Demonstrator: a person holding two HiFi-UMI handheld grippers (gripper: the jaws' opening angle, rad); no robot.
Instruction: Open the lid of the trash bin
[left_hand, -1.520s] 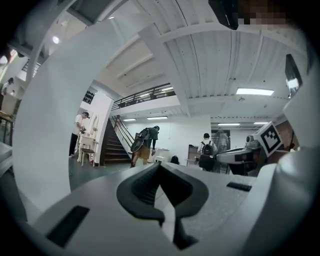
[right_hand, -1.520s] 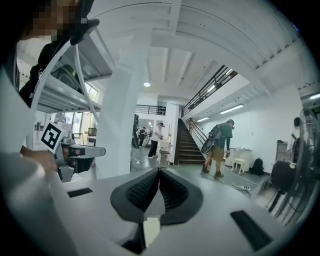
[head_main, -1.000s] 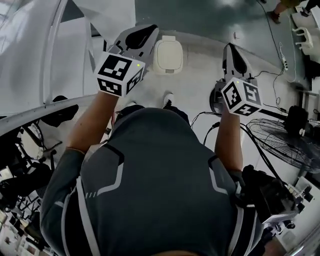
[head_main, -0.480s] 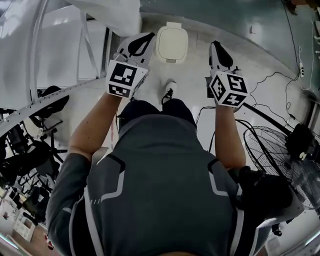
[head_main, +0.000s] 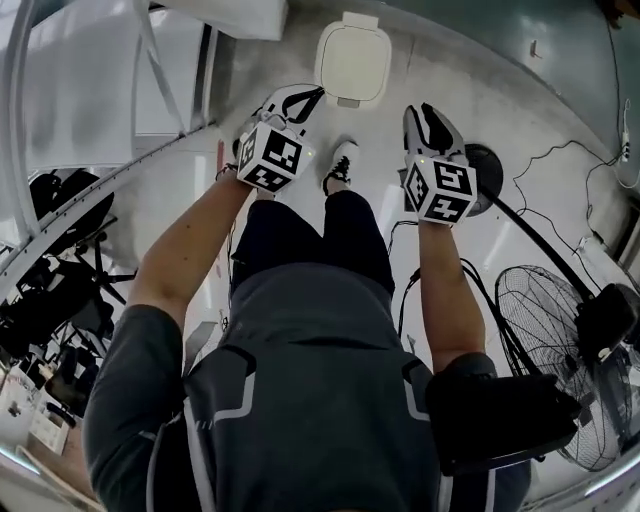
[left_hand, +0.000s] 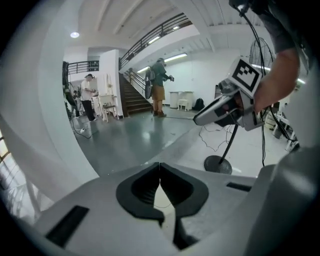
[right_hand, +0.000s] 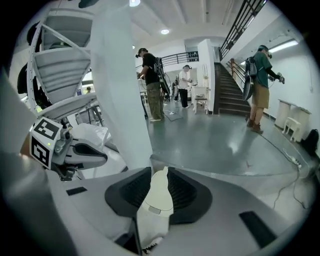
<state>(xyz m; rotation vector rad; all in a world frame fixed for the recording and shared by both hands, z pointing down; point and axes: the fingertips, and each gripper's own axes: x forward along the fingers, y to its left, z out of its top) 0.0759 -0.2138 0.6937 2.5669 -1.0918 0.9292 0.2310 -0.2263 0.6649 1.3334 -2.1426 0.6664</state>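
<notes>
The trash bin (head_main: 352, 62) stands on the floor ahead of me, its cream lid down. Both grippers hang in the air above the floor, short of the bin and touching nothing. My left gripper (head_main: 300, 97) is held left of the bin line, and its jaws meet at the tips (left_hand: 160, 167). My right gripper (head_main: 421, 112) is to the right, level with it. Through the thin slit between its jaws (right_hand: 161, 172) I see the bin (right_hand: 156, 200) far below. Neither gripper holds anything.
A person's shoe (head_main: 340, 165) is on the floor just short of the bin. A standing fan (head_main: 548, 325), its round base (head_main: 488, 165) and cables lie to the right. A white frame (head_main: 150, 70) and clutter are on the left. People stand far off near a staircase (right_hand: 230, 90).
Both grippers have dropped lower in the head view and drawn closer together. The bin has shifted slightly right, still near the top edge. The legs and a shoe now show below it.
</notes>
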